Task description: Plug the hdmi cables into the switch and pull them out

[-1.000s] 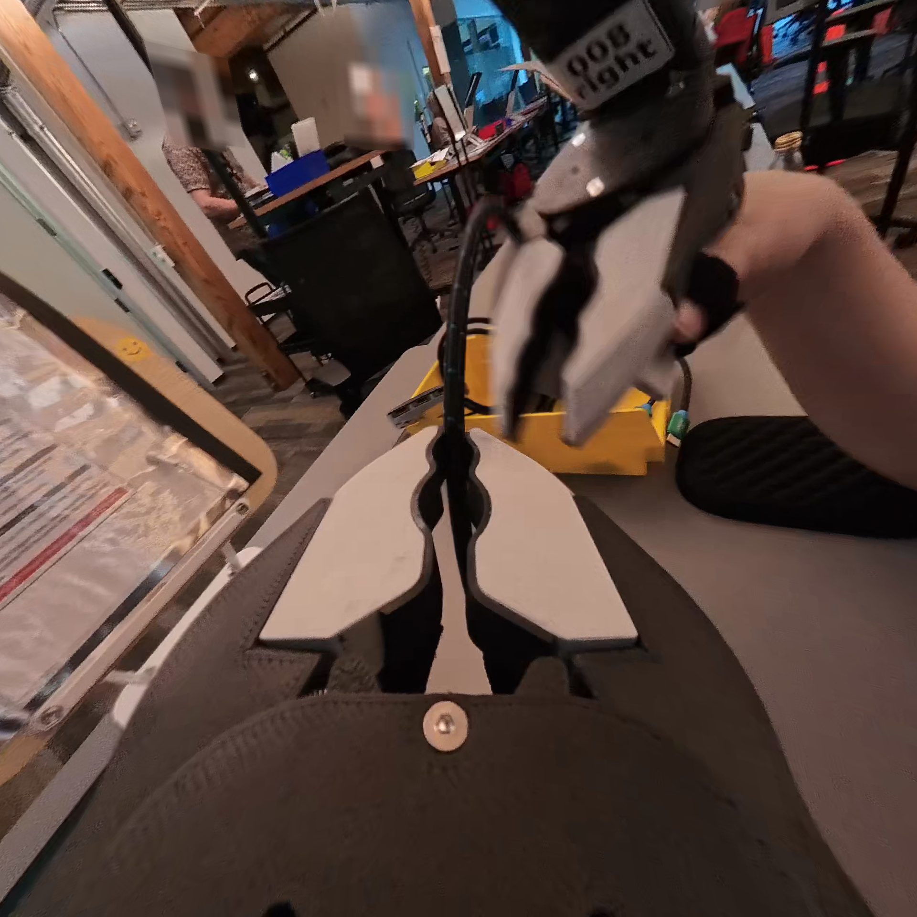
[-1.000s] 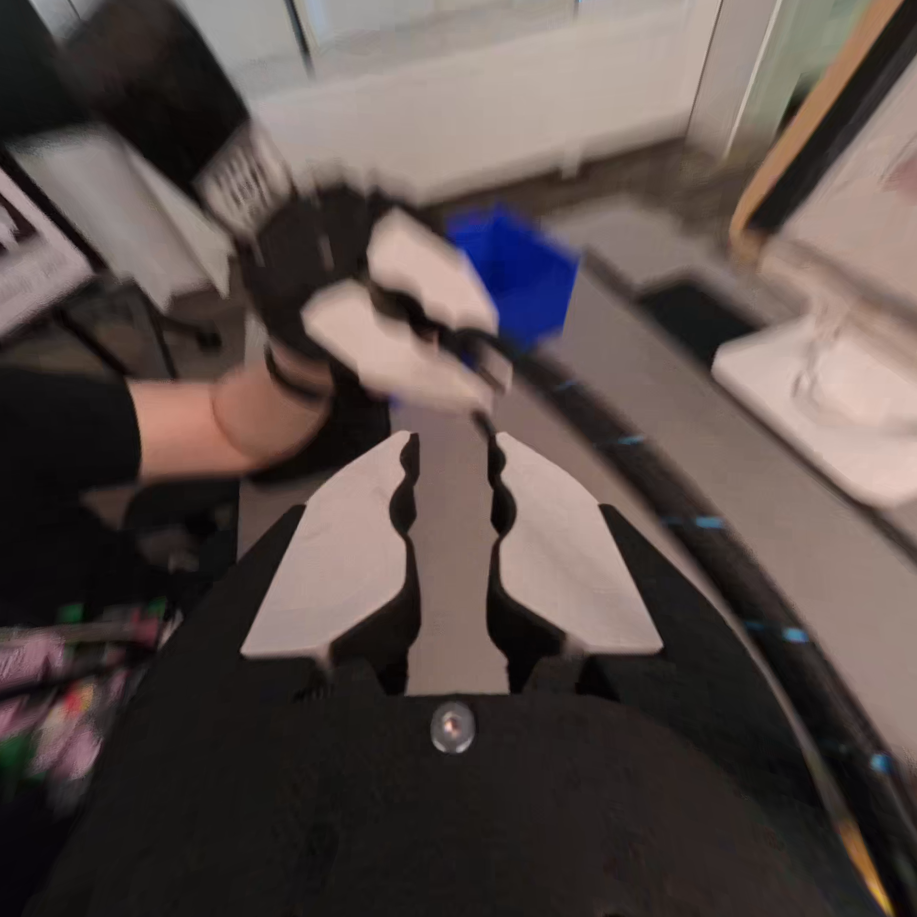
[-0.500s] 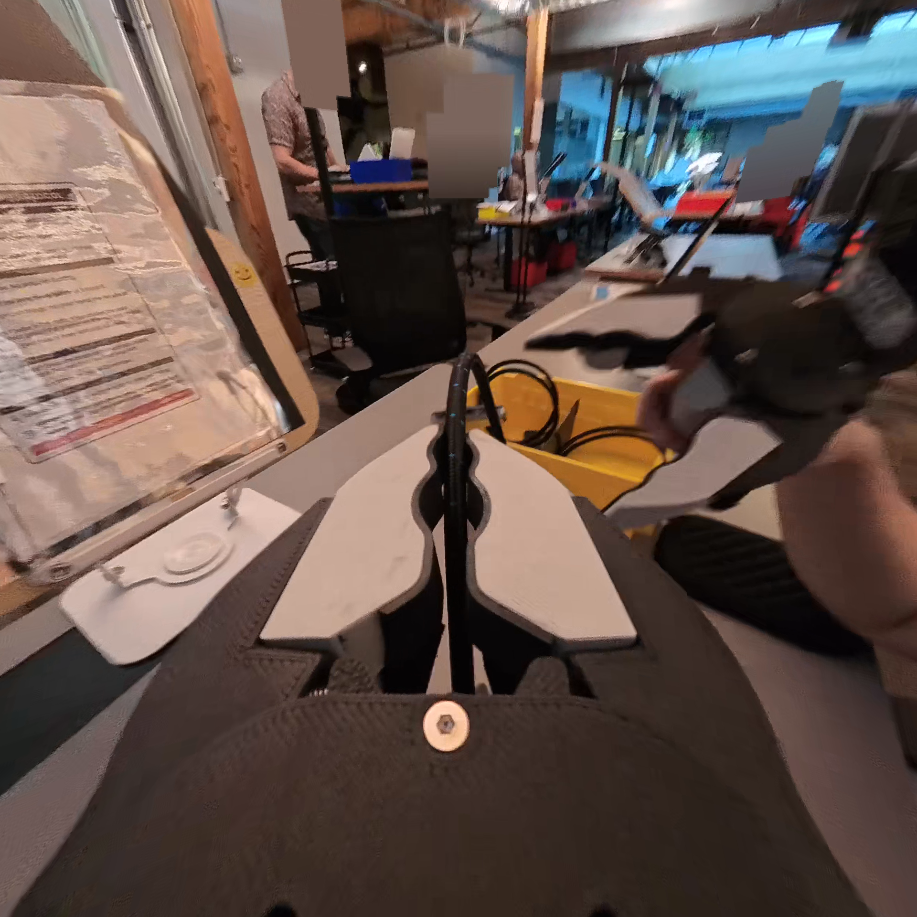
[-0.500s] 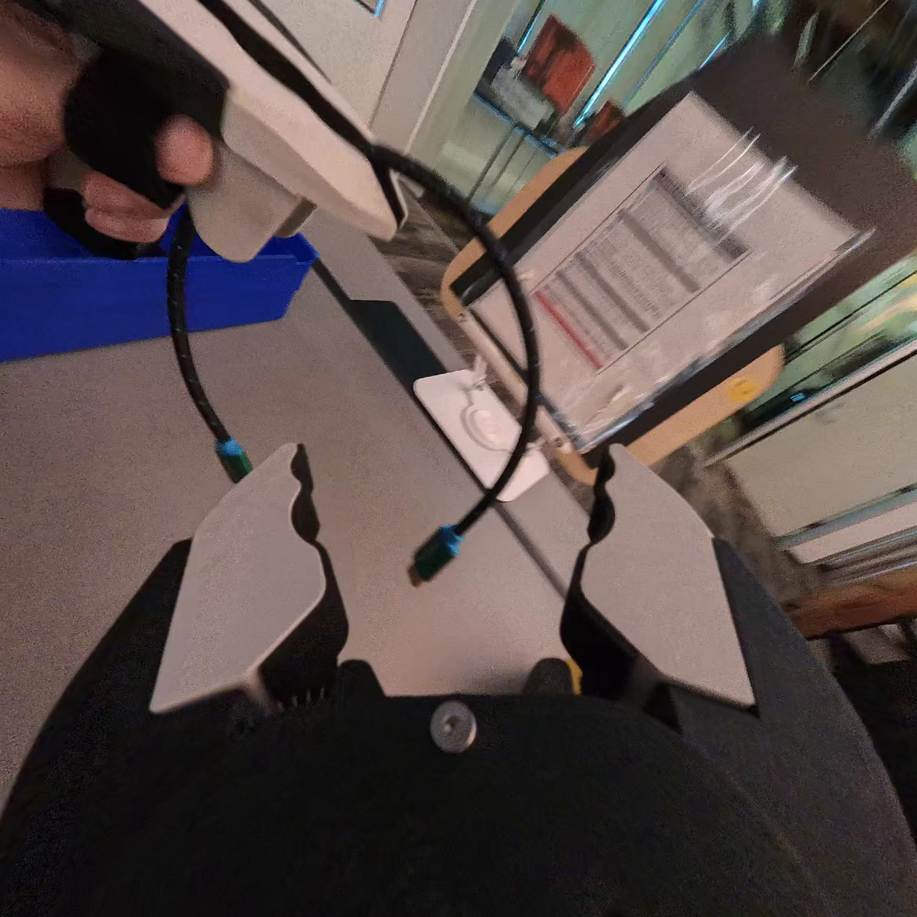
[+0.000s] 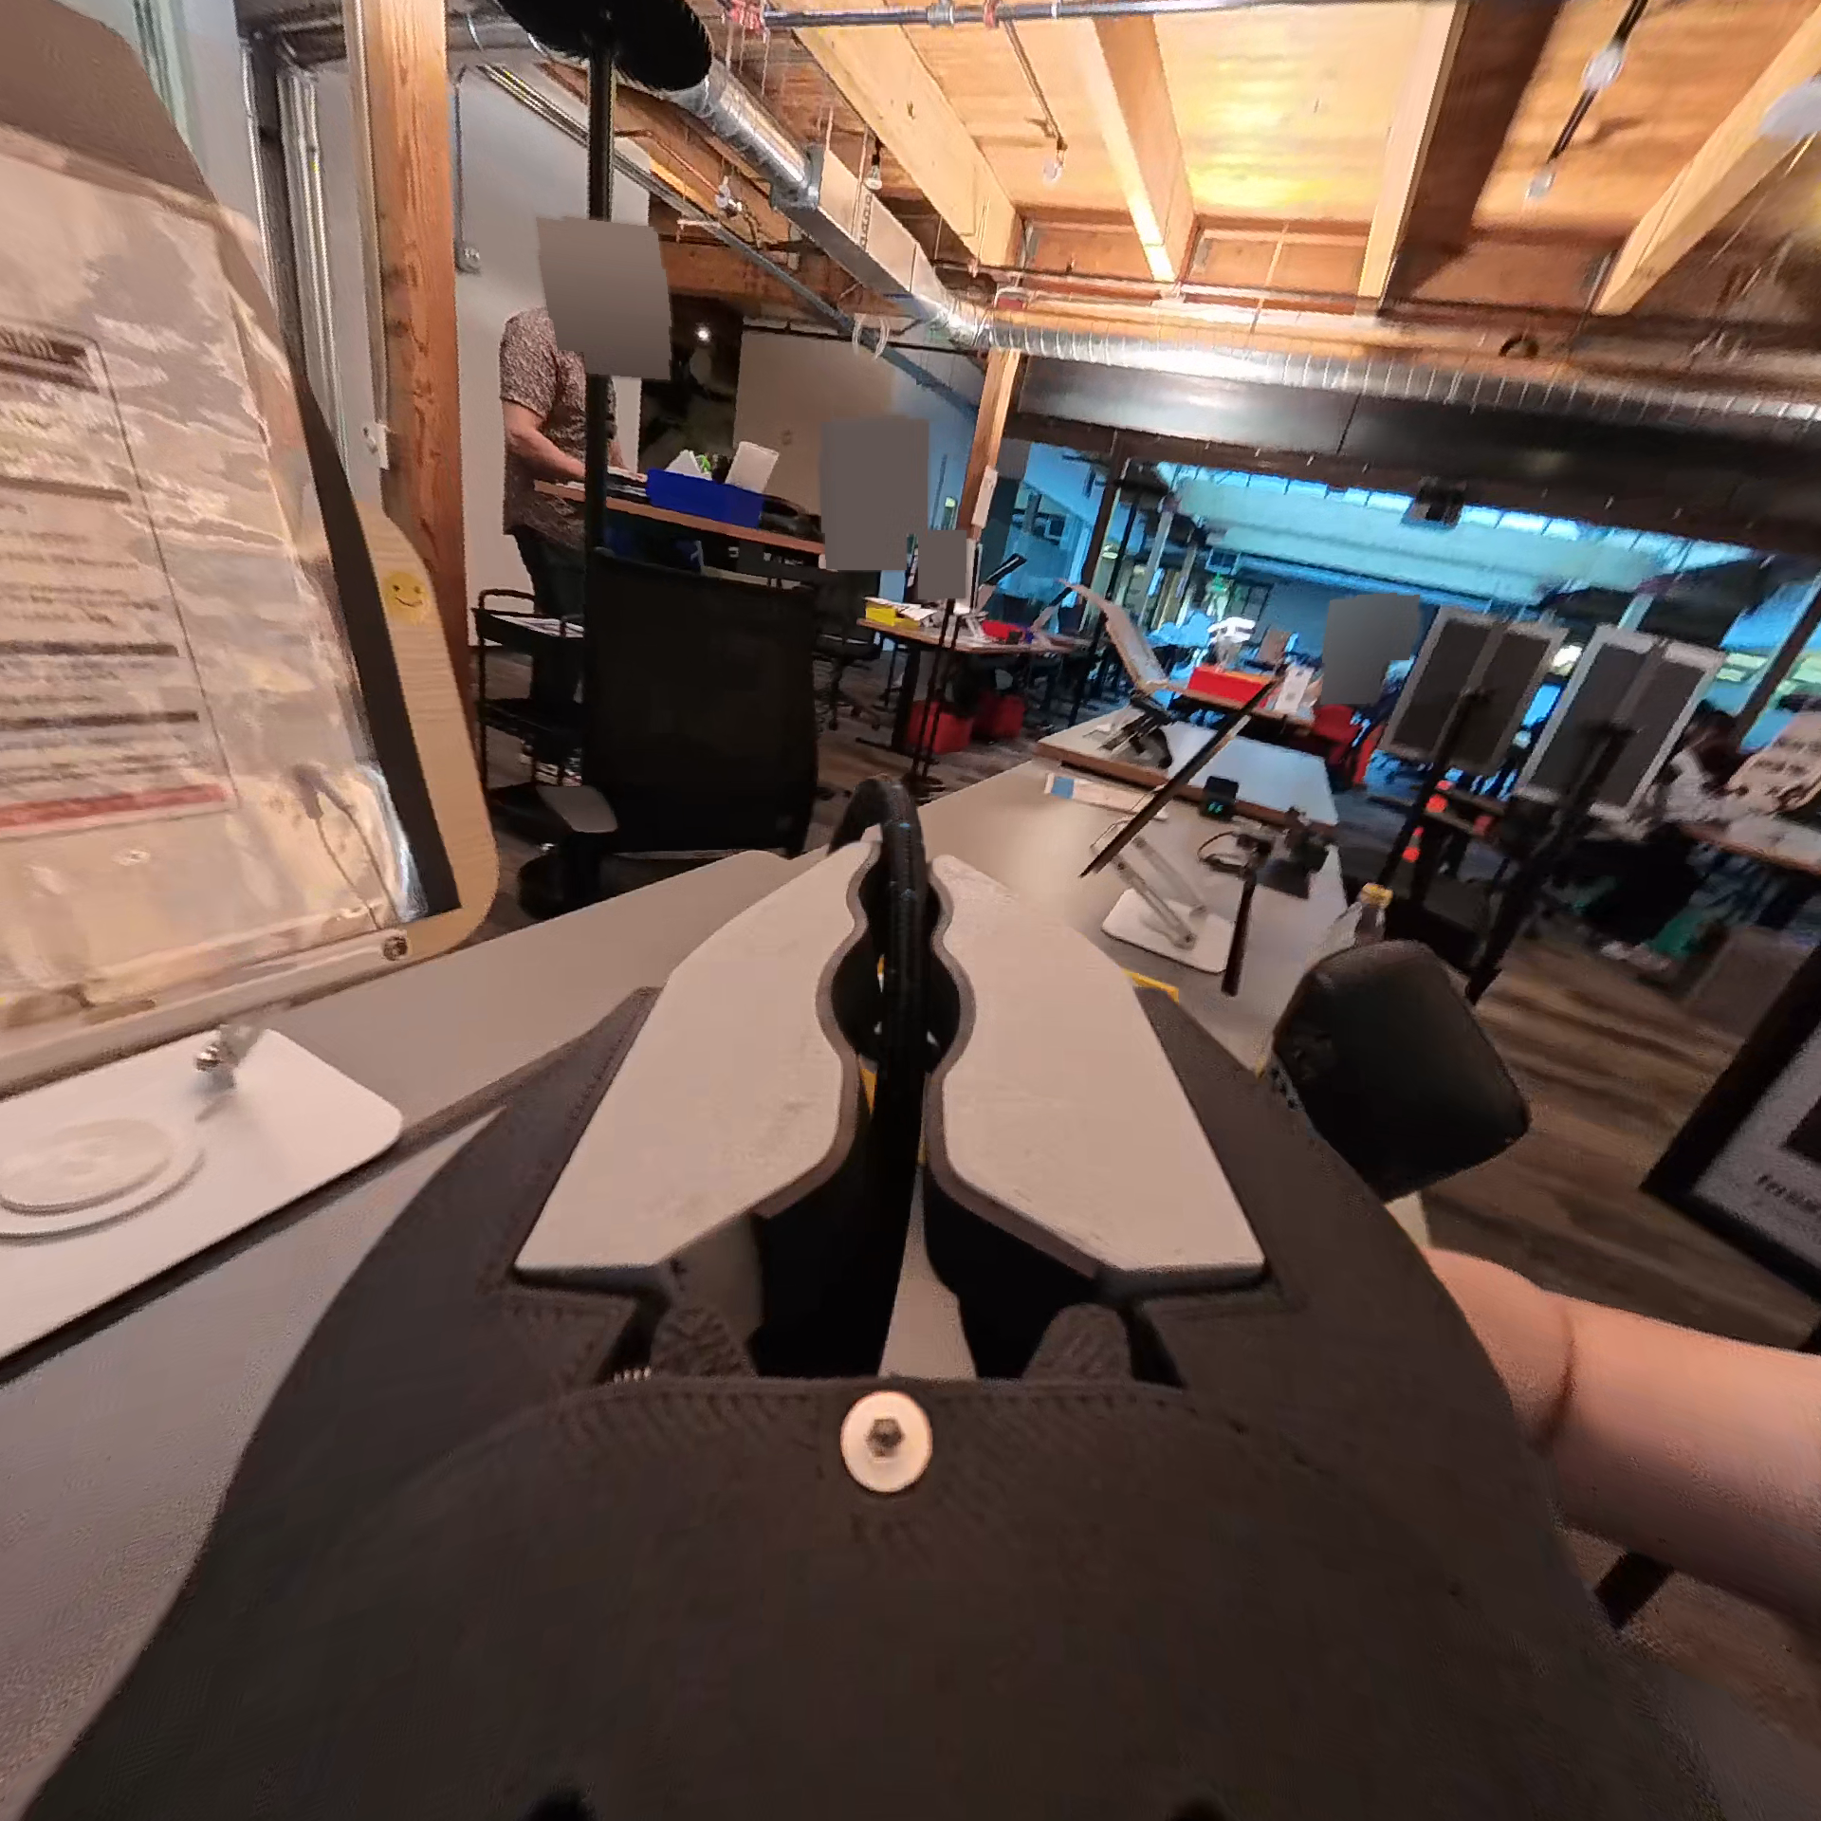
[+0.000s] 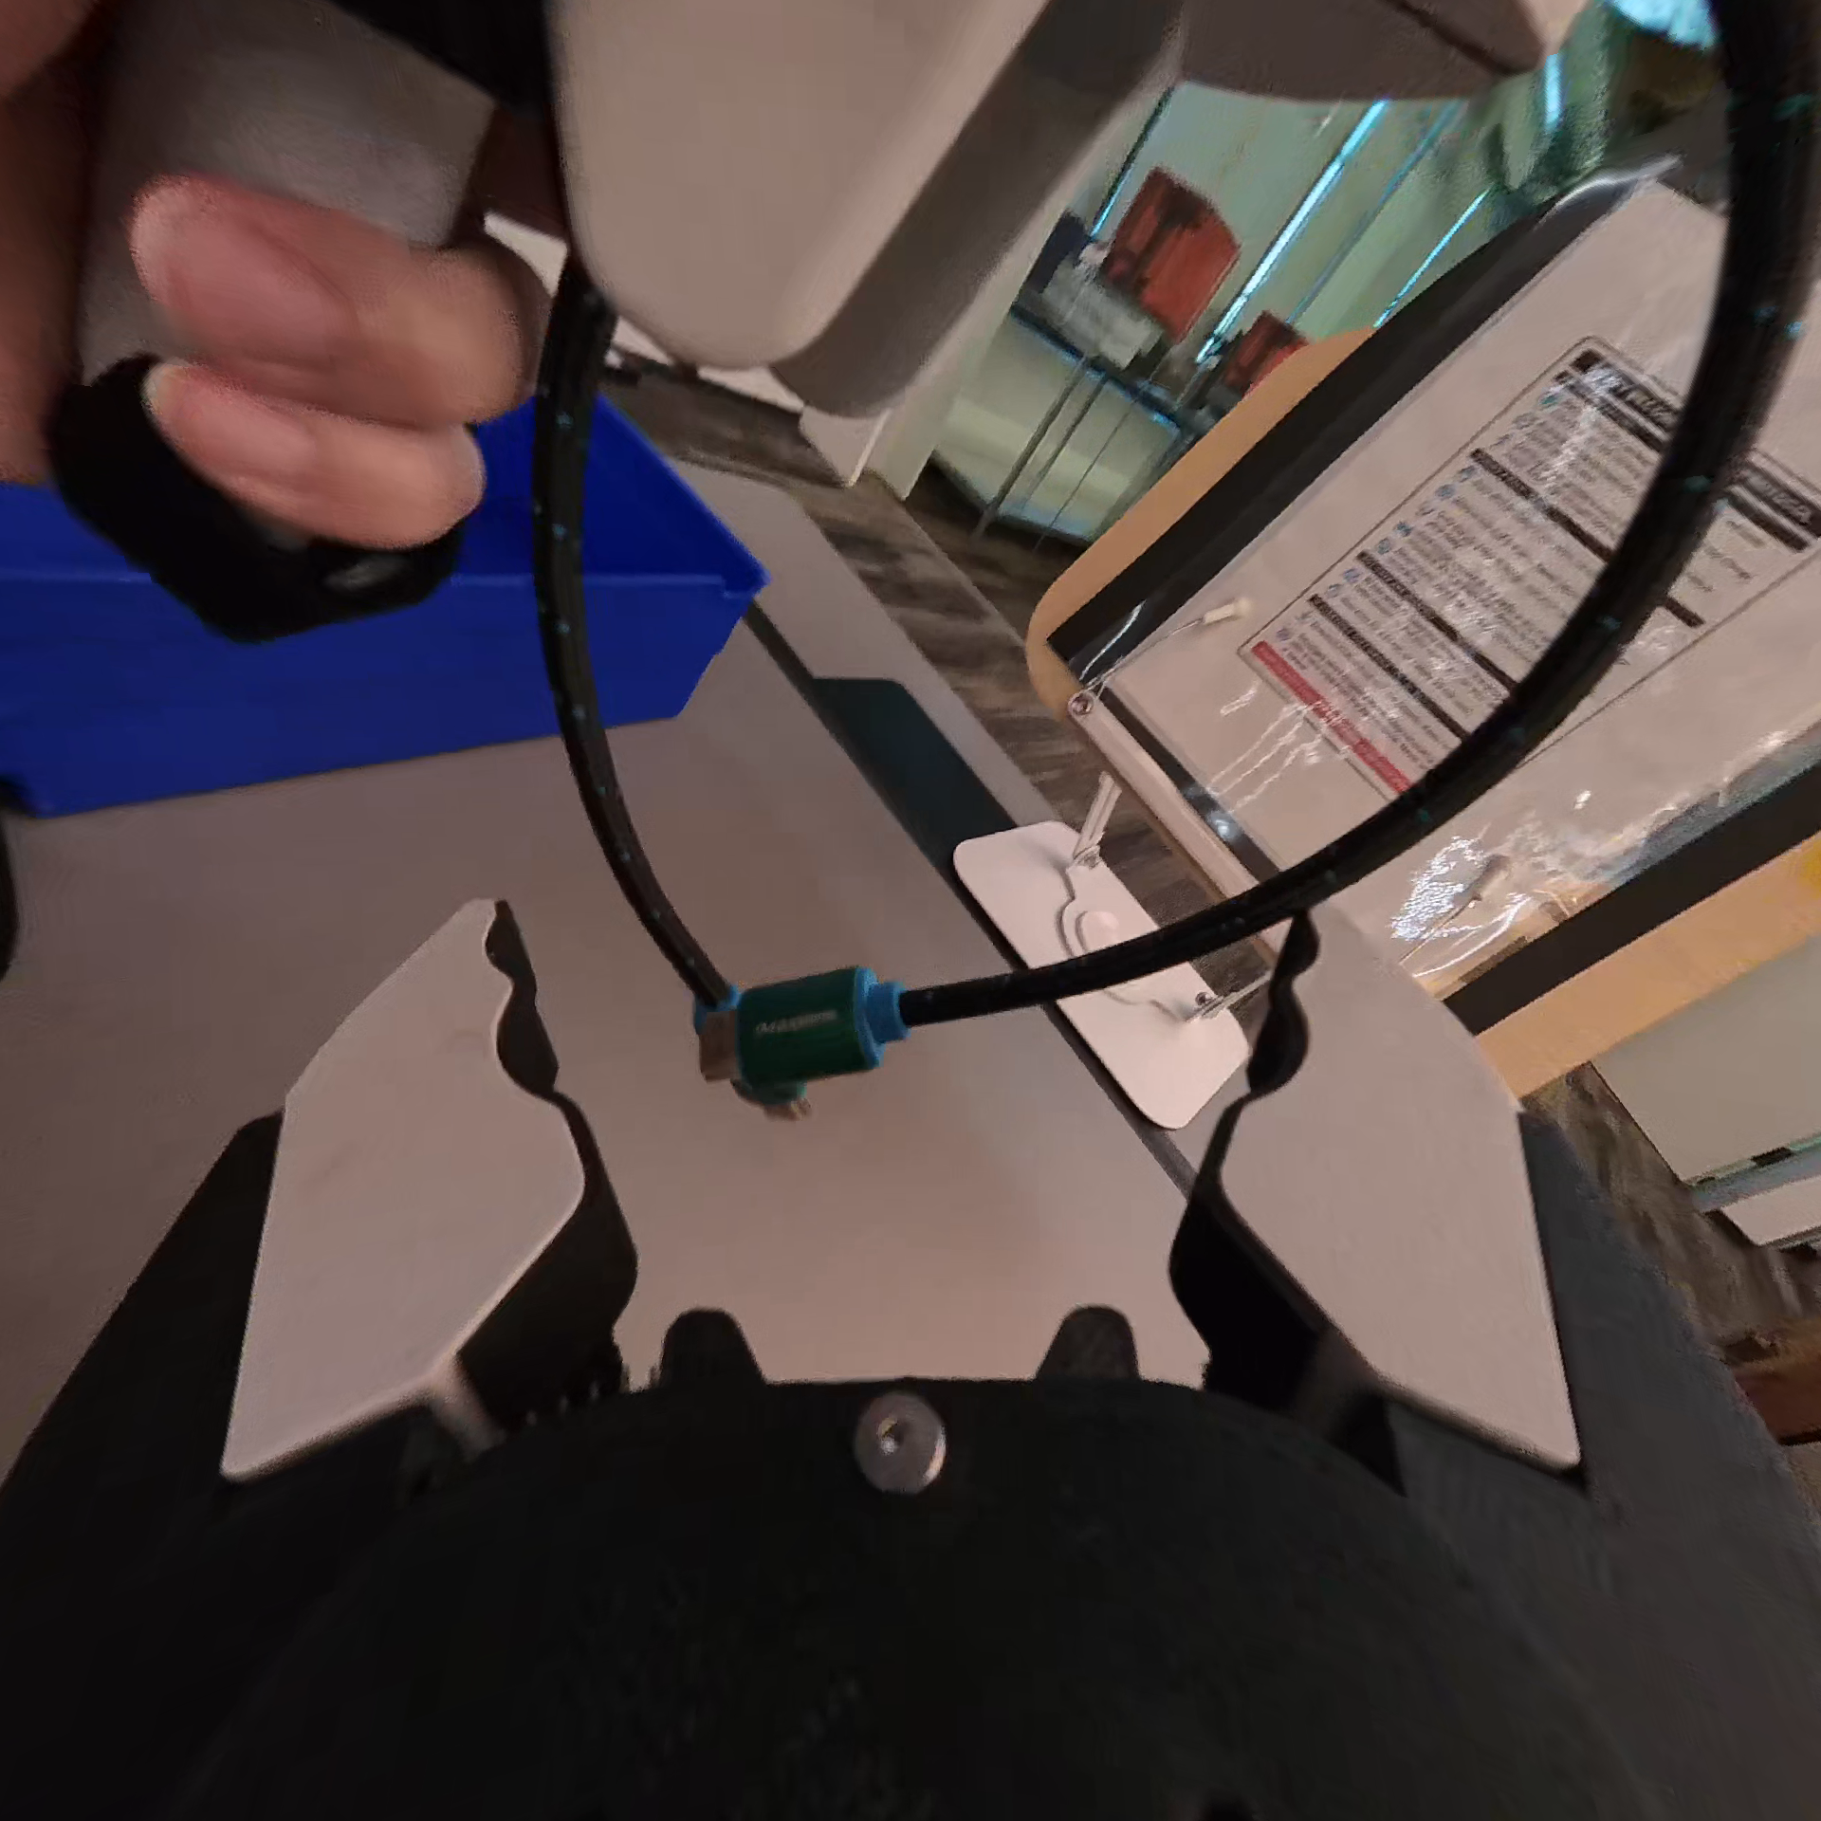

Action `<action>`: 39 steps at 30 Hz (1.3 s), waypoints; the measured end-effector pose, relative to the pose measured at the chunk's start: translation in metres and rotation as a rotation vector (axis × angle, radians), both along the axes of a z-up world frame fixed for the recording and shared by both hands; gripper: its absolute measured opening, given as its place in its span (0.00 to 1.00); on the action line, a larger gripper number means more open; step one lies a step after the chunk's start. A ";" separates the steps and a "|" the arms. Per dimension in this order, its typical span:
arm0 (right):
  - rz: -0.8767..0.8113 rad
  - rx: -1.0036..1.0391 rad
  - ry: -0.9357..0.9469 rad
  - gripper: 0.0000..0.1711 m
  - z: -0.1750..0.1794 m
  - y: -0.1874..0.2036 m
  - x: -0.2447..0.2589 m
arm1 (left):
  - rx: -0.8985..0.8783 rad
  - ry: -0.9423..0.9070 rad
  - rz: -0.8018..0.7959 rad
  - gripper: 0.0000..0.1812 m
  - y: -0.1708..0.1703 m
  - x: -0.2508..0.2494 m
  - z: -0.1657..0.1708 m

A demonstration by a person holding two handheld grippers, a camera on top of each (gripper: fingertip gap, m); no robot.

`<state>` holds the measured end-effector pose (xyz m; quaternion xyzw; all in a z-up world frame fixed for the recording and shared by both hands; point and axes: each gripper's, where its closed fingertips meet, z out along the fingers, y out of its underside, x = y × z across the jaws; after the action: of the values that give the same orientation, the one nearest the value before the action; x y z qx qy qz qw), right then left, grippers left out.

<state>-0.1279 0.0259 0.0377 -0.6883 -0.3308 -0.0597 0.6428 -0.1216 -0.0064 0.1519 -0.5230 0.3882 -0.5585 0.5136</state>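
Nearer now: braided cable [image 6: 581, 690], boxy teal plug [image 6: 808, 1025].

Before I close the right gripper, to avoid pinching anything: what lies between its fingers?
In the right wrist view, the cable's two green plugs hang between the right gripper's open fingers, bare table beneath.

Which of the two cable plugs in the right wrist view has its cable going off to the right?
The front green plug, lying sideways with metal tip pointing left. The other plug hangs behind and below it, mostly hidden; its cable rises toward the left gripper.
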 end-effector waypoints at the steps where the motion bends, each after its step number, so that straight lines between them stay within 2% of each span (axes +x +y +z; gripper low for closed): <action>1: -0.007 0.015 0.019 0.81 0.001 0.001 0.000 | -0.025 -0.010 -0.005 0.01 0.000 0.001 0.000; 3: -0.049 0.042 0.051 0.81 0.002 0.004 0.004 | -0.072 -0.032 -0.013 0.01 0.001 0.003 -0.002; 8: -0.194 0.080 -0.027 0.78 -0.004 0.011 0.021 | -0.217 -0.102 -0.076 0.02 -0.001 0.009 -0.005; 12: -0.217 0.134 -0.059 0.61 0.000 0.010 0.031 | -0.286 -0.164 -0.098 0.02 0.001 0.008 -0.003; 15: -0.133 0.123 -0.017 0.45 0.004 0.006 0.030 | -0.288 -0.181 -0.112 0.02 -0.001 0.004 0.003; 17: -0.085 0.119 -0.011 0.40 0.008 0.004 0.030 | -0.284 -0.198 -0.140 0.02 -0.005 0.001 0.008; 20: -0.007 0.062 0.021 0.22 0.007 0.001 0.028 | -0.274 -0.201 -0.157 0.03 -0.008 -0.001 0.011; 26: -0.014 0.039 -0.064 0.20 0.009 -0.001 0.036 | -0.282 -0.209 -0.174 0.07 -0.007 -0.002 0.012; 29: -0.088 0.047 -0.153 0.20 0.017 0.000 0.058 | -0.229 -0.172 -0.124 0.11 0.002 -0.008 0.014; 31: -0.141 0.006 -0.176 0.20 0.027 -0.004 0.086 | -0.163 -0.173 -0.049 0.13 0.012 -0.021 0.021; 34: -0.228 -0.199 -0.179 0.20 0.034 -0.034 0.154 | -0.093 -0.185 -0.001 0.12 0.017 -0.039 0.033; 39: -0.262 -0.578 -0.134 0.20 -0.007 -0.116 0.266 | -0.055 -0.149 -0.056 0.11 0.012 -0.044 0.037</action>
<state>0.1382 -0.0900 0.0303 -0.8736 -0.2843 -0.0906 0.3844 -0.1653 0.0052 0.1885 -0.4828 0.3478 -0.6206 0.5106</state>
